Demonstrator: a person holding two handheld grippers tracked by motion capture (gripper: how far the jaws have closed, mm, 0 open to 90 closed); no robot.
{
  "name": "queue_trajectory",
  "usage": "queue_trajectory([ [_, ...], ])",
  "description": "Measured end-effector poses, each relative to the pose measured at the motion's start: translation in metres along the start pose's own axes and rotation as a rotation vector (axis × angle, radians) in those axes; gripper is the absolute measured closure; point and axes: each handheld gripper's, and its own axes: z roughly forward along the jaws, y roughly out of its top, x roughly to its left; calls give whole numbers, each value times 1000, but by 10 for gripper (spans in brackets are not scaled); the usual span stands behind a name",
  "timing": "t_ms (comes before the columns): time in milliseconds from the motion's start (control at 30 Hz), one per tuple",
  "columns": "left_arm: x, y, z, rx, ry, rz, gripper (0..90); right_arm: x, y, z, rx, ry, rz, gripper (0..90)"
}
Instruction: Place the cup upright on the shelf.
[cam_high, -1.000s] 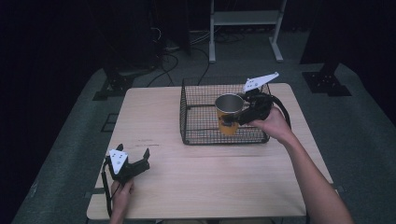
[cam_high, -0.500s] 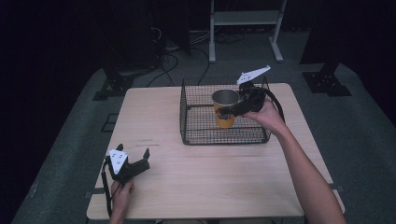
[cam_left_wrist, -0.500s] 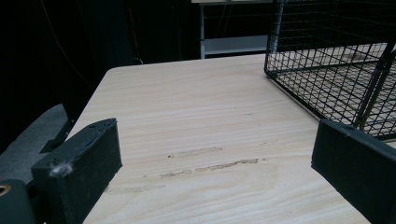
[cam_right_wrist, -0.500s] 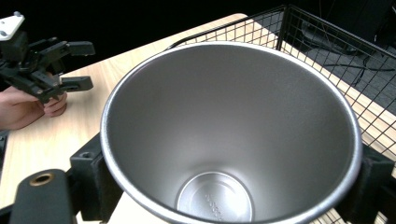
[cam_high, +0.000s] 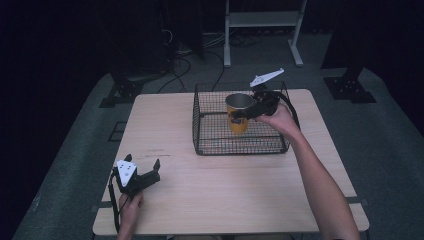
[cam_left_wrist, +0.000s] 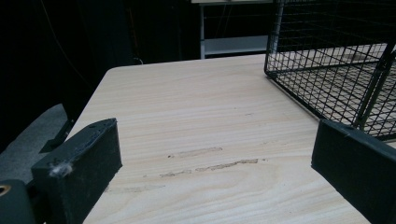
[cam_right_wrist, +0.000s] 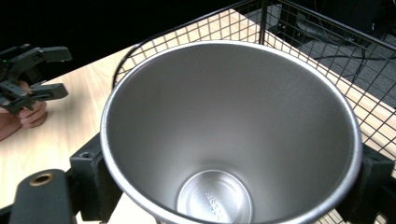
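A yellow cup (cam_high: 238, 114) with a steel inside hangs lifted within the black wire basket (cam_high: 210, 135) at the table's far middle. My right gripper (cam_high: 246, 113) is shut on the cup, one jaw on each side of its rim. In the right gripper view the cup's empty steel inside (cam_right_wrist: 224, 135) faces the camera, with basket wires (cam_right_wrist: 327, 51) behind it. My left gripper (cam_high: 149, 169) rests open near the table's front left corner, held by a hand. Its jaws stand wide apart over bare wood in the left gripper view, the left gripper (cam_left_wrist: 215, 158) pointing toward the basket (cam_left_wrist: 336, 70).
The wooden table (cam_high: 165, 120) has free surface left of and in front of the basket. A white metal stand (cam_high: 260, 30) and cables lie on the dark floor beyond the table. The left gripper (cam_right_wrist: 30, 79) shows far off in the right gripper view.
My right gripper has raised the cup higher inside the basket and shifted it slightly back. The left gripper has stayed still.
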Motion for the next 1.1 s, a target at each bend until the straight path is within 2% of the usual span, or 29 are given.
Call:
queue_trajectory([
  [233,0,0,0,0,-1,2,8,-10,0,9,5,-10,19,131],
  [367,0,0,0,1,-1,1,8,-12,2,15,24,-13,15,131],
  [667,0,0,0,-1,-2,1,8,-18,8,28,24,-15,17,131],
  [867,1,0,0,1,-2,2,8,-24,4,40,32,-5,32,131],
  [1000,0,0,0,-1,-2,1,8,-29,0,49,57,-13,40,130],
  [1100,1,0,0,1,-2,2,8,-31,-2,52,52,-6,49,130],
])
